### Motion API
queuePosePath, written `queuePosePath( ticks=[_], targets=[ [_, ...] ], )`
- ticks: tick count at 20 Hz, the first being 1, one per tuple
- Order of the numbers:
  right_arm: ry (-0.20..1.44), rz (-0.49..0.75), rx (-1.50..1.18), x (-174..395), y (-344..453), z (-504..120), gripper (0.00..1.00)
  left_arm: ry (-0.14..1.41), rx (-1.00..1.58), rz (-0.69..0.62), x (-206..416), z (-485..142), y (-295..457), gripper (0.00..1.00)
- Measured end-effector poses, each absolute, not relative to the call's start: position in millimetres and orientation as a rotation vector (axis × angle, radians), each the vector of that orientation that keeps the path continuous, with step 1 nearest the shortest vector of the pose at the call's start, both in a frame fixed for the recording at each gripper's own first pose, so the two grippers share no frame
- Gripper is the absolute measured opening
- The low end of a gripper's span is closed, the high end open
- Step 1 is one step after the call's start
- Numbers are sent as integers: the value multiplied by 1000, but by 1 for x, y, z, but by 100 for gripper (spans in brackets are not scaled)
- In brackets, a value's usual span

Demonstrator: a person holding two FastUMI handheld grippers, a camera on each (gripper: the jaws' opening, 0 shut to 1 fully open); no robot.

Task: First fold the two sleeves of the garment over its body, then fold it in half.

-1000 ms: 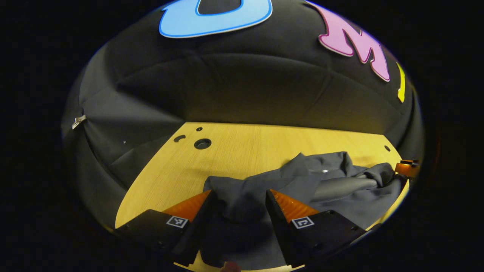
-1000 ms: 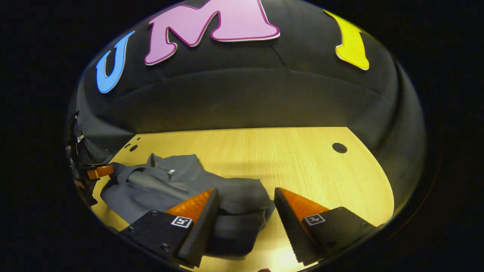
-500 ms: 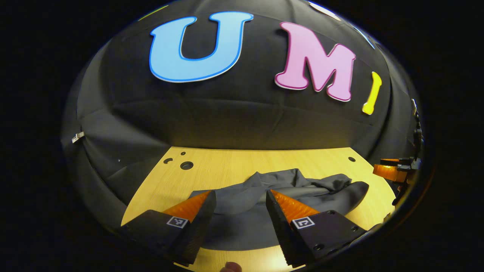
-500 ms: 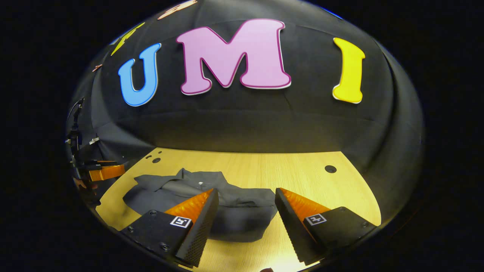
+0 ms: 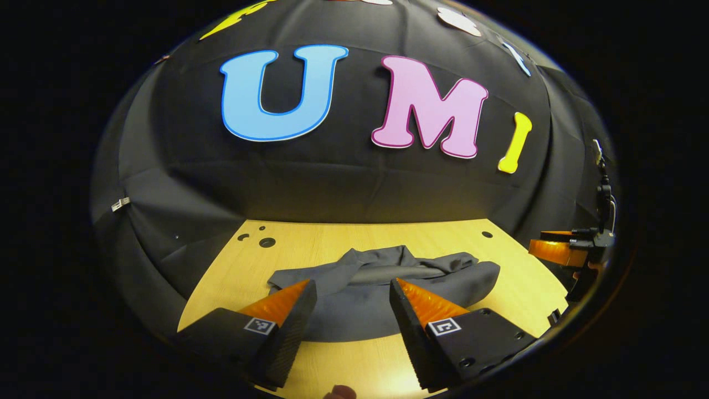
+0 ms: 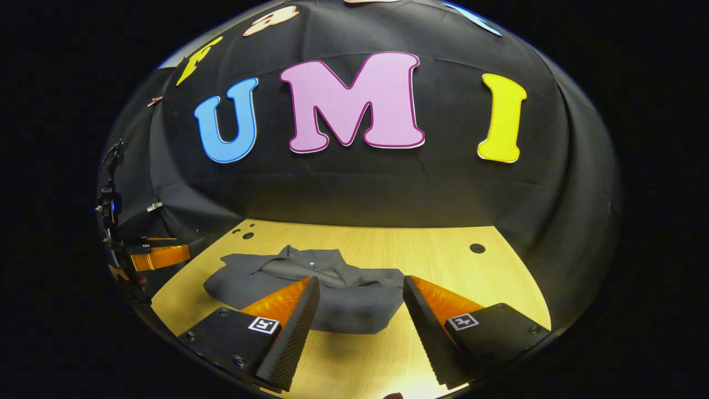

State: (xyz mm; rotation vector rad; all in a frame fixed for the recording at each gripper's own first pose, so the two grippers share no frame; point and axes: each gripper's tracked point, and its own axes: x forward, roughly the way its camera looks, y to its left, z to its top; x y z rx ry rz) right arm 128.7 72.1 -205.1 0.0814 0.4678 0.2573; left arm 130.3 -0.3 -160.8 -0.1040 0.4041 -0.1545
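Note:
A dark grey garment (image 5: 382,288) lies folded in a compact bundle on the wooden table (image 5: 332,244), its collar and sleeves gathered on top. In the right gripper view the same garment (image 6: 343,302) sits left of centre. My left gripper (image 5: 352,289) is open, raised above the table's near edge, with nothing between its fingers. My right gripper (image 6: 360,285) is open too, pulled back from the garment's right end. The right gripper (image 5: 559,250) appears at the far right of the left gripper view, and the left gripper (image 6: 158,256) at the far left of the right gripper view.
The table has round holes at its back left (image 5: 267,242) and back right (image 6: 477,248). The black cloth wall curves closely round the table's far side. Bare wood lies in front of and to the right of the garment (image 6: 471,277).
Both grippers have let go of the garment and drawn back and upward. The cloth that hung between my left fingers now rests flat on the table.

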Motion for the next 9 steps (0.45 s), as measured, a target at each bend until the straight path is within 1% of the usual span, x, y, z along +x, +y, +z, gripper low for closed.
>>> queuePosePath(
  ticks=[4, 9],
  targets=[
    [469, 266, 84, 101, 74, -202, 94, 422, -132, -150, 107, -166, -1, 85],
    [503, 275, 87, 74, 77, -212, 94, 439, -122, -145, 90, -171, 5, 86]
  ],
)
